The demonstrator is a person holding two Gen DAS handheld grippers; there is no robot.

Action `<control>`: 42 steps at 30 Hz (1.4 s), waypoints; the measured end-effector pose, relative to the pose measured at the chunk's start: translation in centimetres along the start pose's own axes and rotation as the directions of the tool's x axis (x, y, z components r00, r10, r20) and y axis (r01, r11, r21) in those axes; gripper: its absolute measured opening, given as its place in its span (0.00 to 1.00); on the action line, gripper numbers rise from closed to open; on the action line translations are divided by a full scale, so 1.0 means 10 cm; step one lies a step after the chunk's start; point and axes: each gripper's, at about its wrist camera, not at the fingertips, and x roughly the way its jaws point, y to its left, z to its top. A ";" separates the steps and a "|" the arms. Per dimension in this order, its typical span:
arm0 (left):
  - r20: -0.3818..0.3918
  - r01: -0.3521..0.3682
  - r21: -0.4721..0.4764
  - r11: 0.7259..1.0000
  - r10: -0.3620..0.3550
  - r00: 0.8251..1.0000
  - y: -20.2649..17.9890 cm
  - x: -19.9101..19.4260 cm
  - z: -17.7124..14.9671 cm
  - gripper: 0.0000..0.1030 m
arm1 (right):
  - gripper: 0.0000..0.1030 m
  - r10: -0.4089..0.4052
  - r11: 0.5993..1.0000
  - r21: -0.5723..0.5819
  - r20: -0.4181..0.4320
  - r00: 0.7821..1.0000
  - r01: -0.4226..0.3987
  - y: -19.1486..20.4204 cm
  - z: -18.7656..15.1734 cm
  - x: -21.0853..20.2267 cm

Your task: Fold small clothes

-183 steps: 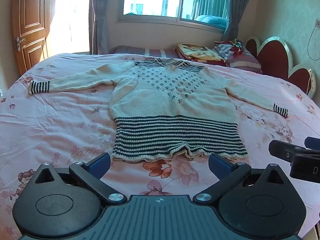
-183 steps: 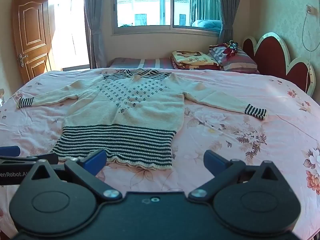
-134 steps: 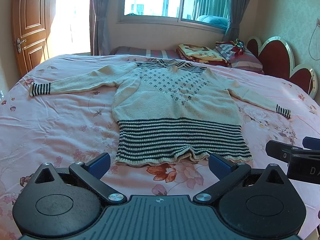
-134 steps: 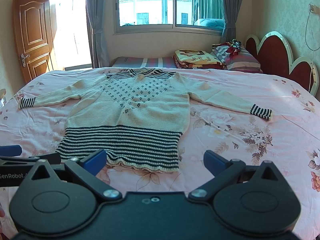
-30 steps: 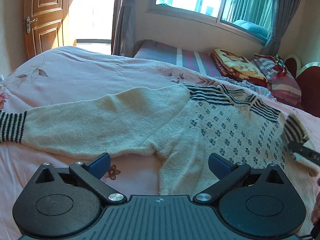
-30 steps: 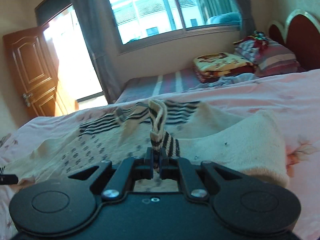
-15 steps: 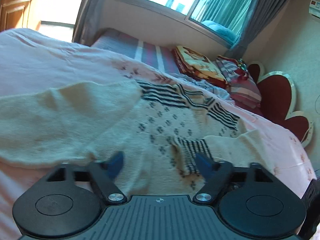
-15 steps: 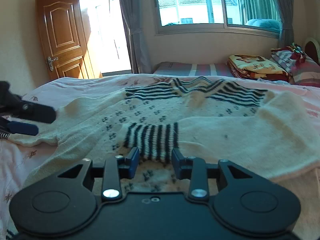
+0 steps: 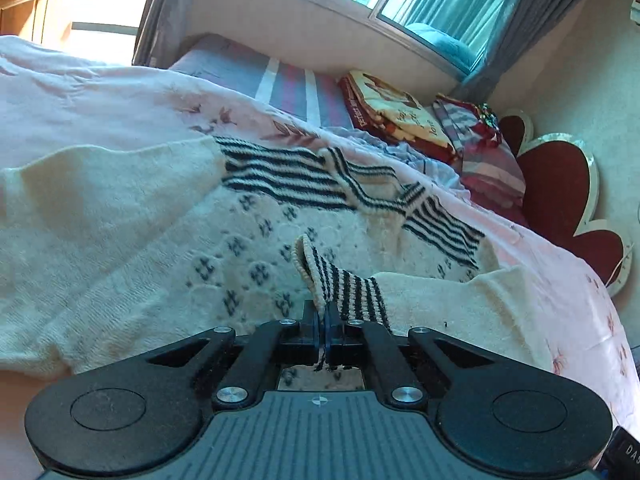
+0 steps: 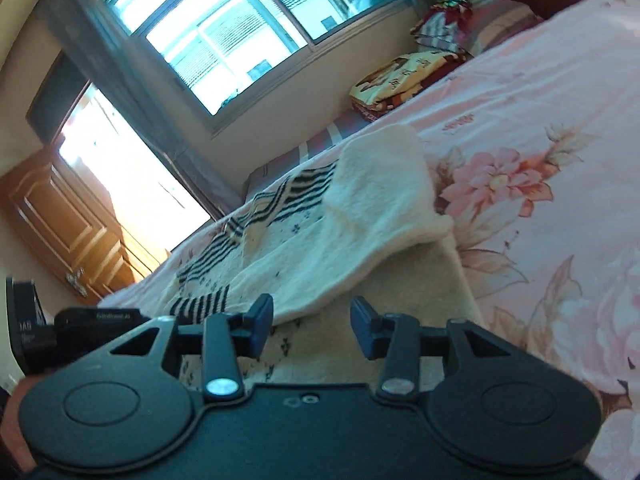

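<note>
From where I stand, the left gripper (image 9: 321, 330) has its fingers (image 9: 310, 328) pressed together on the striped cuff (image 9: 340, 284) of the sweater (image 9: 132, 248), low in the centre of the left wrist view. The cuff rises out of the pinch, a few loose threads hanging below it. That gripper tilts downward over the sweater's patterned chest, and its view is slanted, so the bed (image 9: 100, 92) slopes from upper left to lower right.

The cream sweater lies spread on the pink flowered bed. Its striped collar (image 9: 344, 184) sits in the middle of the left wrist view, and one sleeve is folded inward across the body, ending at the pinched cuff.

Farther right, the right gripper (image 10: 312, 330) is strongly rolled, so the room leans steeply in its view. Its fingers (image 10: 260, 322) stand apart and are opening, with nothing clamped between them; the folded sleeve (image 10: 368, 208) lies just beyond and below them, and I cannot tell whether the pads touch it.

At the far edge of the bed, folded blankets (image 9: 400, 116) and pillows (image 9: 488, 160) are stacked beside the red headboard (image 9: 560, 196).
</note>
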 end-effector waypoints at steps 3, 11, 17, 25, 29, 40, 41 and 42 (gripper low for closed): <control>-0.029 -0.029 0.009 1.000 0.030 0.999 0.17 0.00 0.01 0.02 | 0.46 0.023 0.989 0.149 0.022 1.000 -0.026 -0.25 0.10 0.04; -0.036 -0.059 0.027 0.998 0.060 0.998 0.21 0.05 -0.06 0.02 | 0.35 0.034 0.932 0.360 0.023 0.999 -0.040 -0.62 0.29 0.40; -0.017 -0.100 0.098 0.990 0.102 0.995 0.11 0.06 -0.13 0.02 | 0.05 -0.093 0.965 0.245 -0.004 0.996 0.091 -0.55 0.31 0.46; 0.114 -0.297 0.180 0.938 0.281 0.953 0.06 -0.25 -0.15 0.35 | 0.29 -0.137 0.990 0.029 -0.006 0.991 0.137 -0.23 0.43 0.25; 0.195 -0.232 0.319 0.919 0.176 0.965 -0.26 -0.28 -0.16 0.64 | 0.34 -0.151 0.963 -0.218 0.036 0.988 0.155 0.10 0.47 0.34; 0.143 -0.201 0.384 0.901 0.156 0.977 -0.53 0.15 -0.23 0.69 | 0.15 -0.228 0.874 -0.436 0.023 0.973 0.215 0.09 0.66 0.92; 0.130 -0.193 0.383 0.903 0.154 0.979 -0.54 0.18 -0.21 0.69 | 0.22 -0.215 0.875 -0.434 0.045 0.976 0.213 0.10 0.72 0.94; 0.103 -0.192 0.376 0.907 0.165 0.981 -0.53 0.24 -0.19 0.69 | 0.21 -0.211 0.881 -0.422 0.054 0.976 0.214 0.10 0.78 0.99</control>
